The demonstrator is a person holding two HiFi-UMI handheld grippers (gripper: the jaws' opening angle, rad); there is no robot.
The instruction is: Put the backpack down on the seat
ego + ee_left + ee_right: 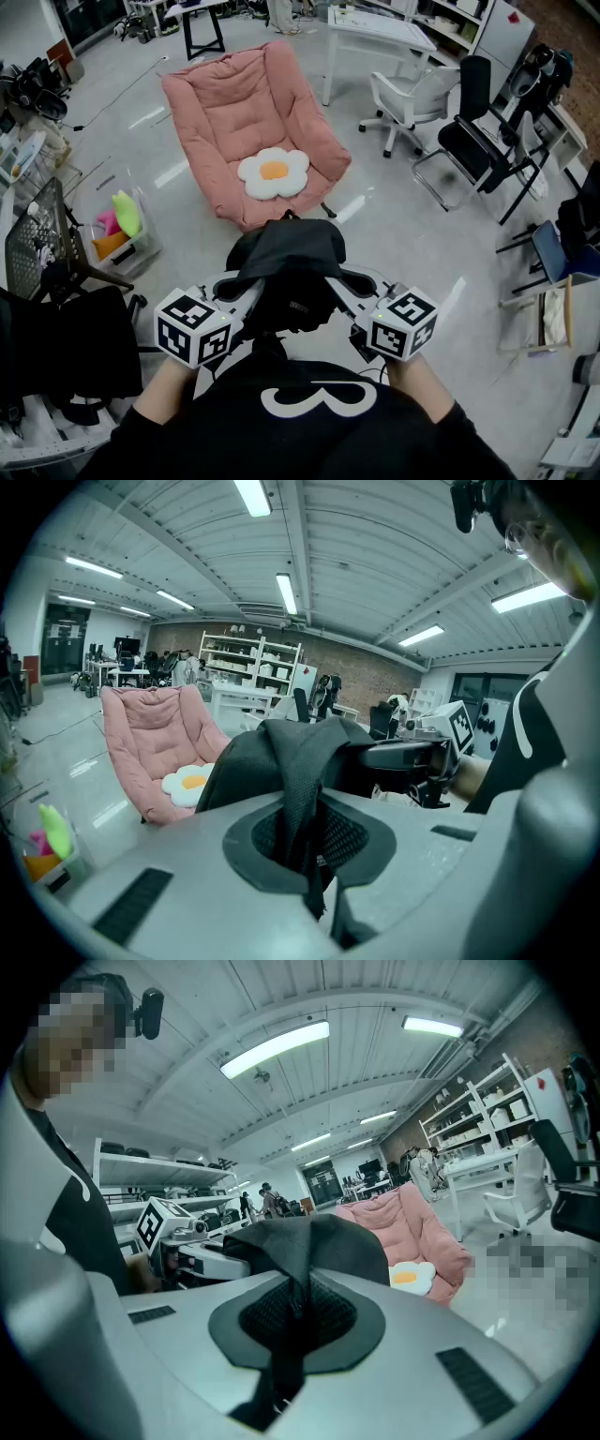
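A black backpack (pixel 286 272) hangs in the air between my two grippers, just in front of my chest. My left gripper (pixel 246 286) is shut on a black mesh strap (pixel 302 789) of the backpack (pixel 281 747). My right gripper (pixel 352 284) is shut on another strap (pixel 292 1312) of the same backpack (pixel 314 1237). The seat is a pink padded chair (pixel 253 112) straight ahead on the floor, with a white flower cushion (pixel 273 172) on it. The same seat shows in the left gripper view (pixel 150 742) and in the right gripper view (pixel 417 1227). The backpack is apart from the seat.
Black and white office chairs (pixel 469 131) stand at the right, near a white table (pixel 375 28). A clear bin of bright toys (pixel 122 239) and a black mesh chair (pixel 47 253) are at the left. A black stool (pixel 202 28) stands behind the seat.
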